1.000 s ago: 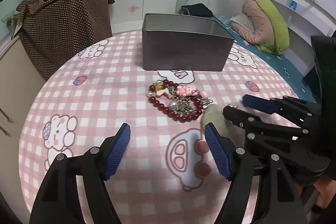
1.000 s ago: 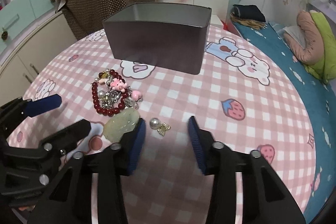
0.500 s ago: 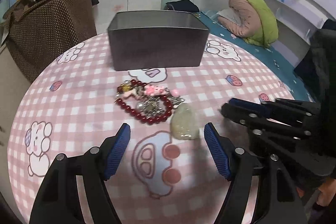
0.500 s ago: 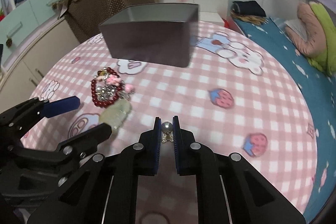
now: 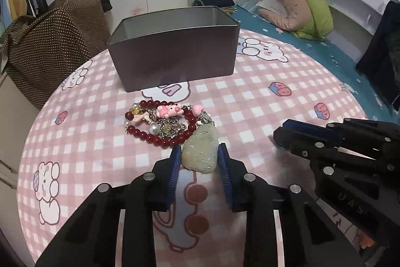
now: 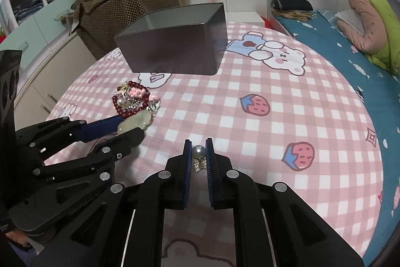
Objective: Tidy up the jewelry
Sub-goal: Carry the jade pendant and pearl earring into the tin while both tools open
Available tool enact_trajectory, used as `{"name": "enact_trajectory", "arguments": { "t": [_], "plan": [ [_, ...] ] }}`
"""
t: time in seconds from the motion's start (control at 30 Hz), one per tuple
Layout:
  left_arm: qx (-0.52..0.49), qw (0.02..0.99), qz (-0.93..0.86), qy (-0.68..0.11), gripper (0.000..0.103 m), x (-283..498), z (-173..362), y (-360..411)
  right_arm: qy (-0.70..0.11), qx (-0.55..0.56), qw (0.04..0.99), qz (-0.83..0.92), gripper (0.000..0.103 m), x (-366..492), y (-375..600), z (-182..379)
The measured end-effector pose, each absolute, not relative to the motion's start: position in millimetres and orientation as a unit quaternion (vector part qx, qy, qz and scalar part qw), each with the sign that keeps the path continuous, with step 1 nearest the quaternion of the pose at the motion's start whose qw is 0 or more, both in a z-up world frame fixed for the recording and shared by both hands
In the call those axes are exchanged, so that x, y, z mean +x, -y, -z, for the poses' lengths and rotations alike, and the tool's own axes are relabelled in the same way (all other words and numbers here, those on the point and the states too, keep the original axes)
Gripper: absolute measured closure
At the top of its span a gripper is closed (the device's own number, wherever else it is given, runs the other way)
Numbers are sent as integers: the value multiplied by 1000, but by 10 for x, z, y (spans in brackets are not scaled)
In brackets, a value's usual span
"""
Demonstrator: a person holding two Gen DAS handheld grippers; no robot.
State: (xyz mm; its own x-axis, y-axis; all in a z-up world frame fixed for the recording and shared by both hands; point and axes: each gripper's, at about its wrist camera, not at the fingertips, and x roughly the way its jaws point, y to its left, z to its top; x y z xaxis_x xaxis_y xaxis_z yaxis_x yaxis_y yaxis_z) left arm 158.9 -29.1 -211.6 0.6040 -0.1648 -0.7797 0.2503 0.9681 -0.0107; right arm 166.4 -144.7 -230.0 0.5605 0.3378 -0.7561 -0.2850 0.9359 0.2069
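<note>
My left gripper (image 5: 199,150) is shut on a pale green jade pendant (image 5: 200,153), which rests on the pink checked tablecloth (image 5: 262,104). Just beyond it lies a tangle of red beads, pearls, chain and pink charms (image 5: 165,120). My right gripper (image 6: 198,145) is shut on a pearl earring (image 6: 198,151) with a small gold charm below the pearl. An open grey metal tin (image 5: 175,54) stands at the back of the table and looks empty inside. The left gripper and pendant (image 6: 136,121) show at the left of the right wrist view.
A brown dotted bag (image 5: 55,24) sits behind the table at left. A bed with a blue cover (image 6: 350,46) and pink and green pillows lies to the right. The round table's edge (image 5: 32,116) curves close at left.
My left gripper has moved forward and closed on the jade pendant; it was wide open before. My right gripper still holds the pearl earring and has shifted slightly.
</note>
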Motion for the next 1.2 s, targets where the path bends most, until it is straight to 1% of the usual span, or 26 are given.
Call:
{"name": "enact_trajectory", "arguments": {
  "t": [0.17, 0.33, 0.73, 0.93, 1.07, 1.2],
  "plan": [
    [-10, 886, 147, -440, 75, 1593, 2086, 102, -430, 34, 883, -182, 91, 1651, 1405, 2269],
    [-44, 885, 168, -432, 75, 1558, 1978, -20, -421, 42, 885, -194, 91, 1661, 1367, 2167],
    [-60, 900, 179, -394, 75, 1637, 1596, -159, -391, 58, 892, -218, 91, 1792, 1268, 1817],
    [-78, 909, 184, -365, 75, 1861, 1255, -282, -365, 64, 902, -220, 91, 1999, 1224, 1525],
    [-77, 919, 176, -343, 75, 2071, 1000, -332, -357, 90, 901, -229, 91, 2207, 1212, 1379],
    [-57, 920, 155, -356, 75, 2391, 1003, -300, -373, 140, 888, -232, 91, 2540, 1229, 1393]
  ]
}}
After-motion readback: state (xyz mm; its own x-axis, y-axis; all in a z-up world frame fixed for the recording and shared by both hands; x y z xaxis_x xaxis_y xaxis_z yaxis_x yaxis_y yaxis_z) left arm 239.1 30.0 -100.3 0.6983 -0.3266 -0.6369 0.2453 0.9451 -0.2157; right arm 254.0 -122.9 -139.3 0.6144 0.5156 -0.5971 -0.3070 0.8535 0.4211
